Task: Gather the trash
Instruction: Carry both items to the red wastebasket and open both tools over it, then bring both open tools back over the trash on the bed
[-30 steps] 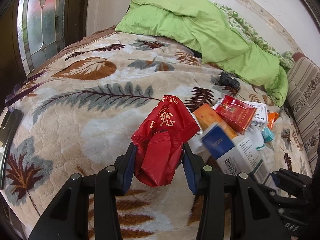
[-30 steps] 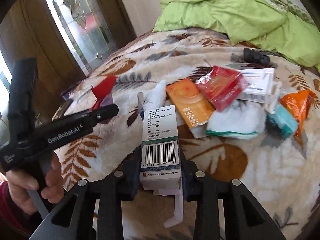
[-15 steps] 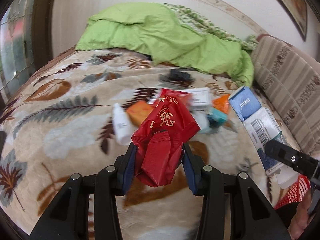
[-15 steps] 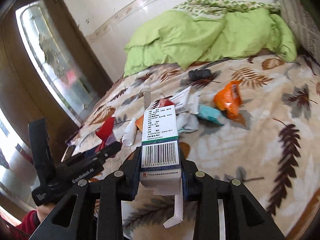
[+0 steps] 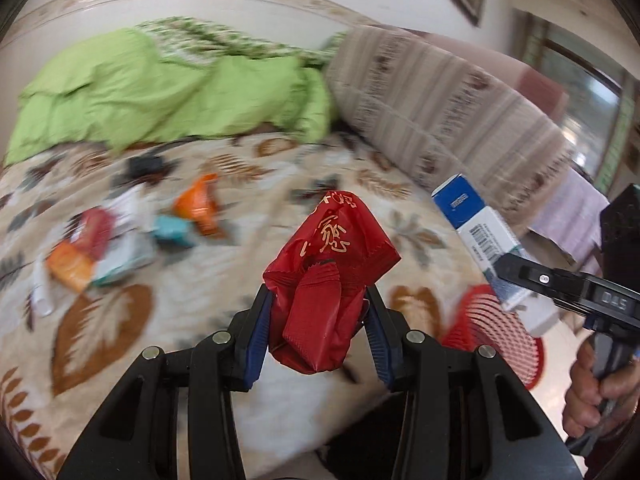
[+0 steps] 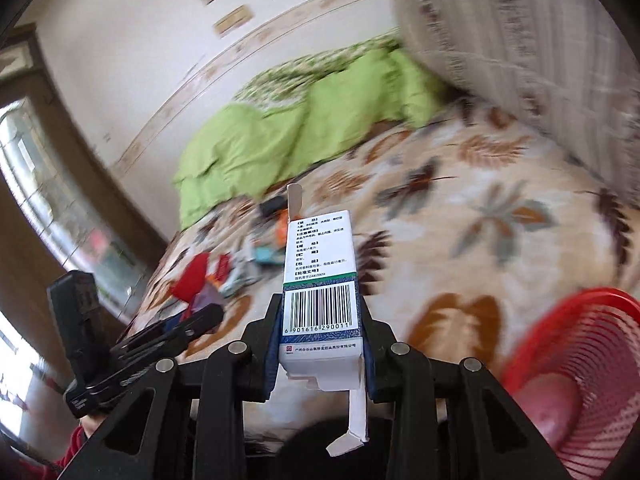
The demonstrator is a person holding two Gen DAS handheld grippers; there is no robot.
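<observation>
My left gripper (image 5: 318, 320) is shut on a crumpled red foil wrapper (image 5: 330, 276) with gold lettering, held above the bed. My right gripper (image 6: 320, 344) is shut on a white and blue medicine carton (image 6: 320, 280) with a barcode; the same carton (image 5: 476, 232) shows at the right of the left wrist view. A red mesh wastebasket (image 6: 576, 376) stands beside the bed at lower right, also seen as the wastebasket (image 5: 496, 332) in the left wrist view. A pile of loose trash (image 5: 116, 240) lies blurred on the leaf-print blanket (image 5: 248, 216).
A green quilt (image 5: 160, 88) is bunched at the head of the bed. A striped bolster (image 5: 440, 96) runs along the right side. A small dark object (image 5: 142, 164) lies near the quilt. A person's hand (image 5: 596, 384) grips the right tool.
Both grippers swung right with their loads, away from the trash pile. The red wastebasket and striped bolster have come into view. Neither grip changed.
</observation>
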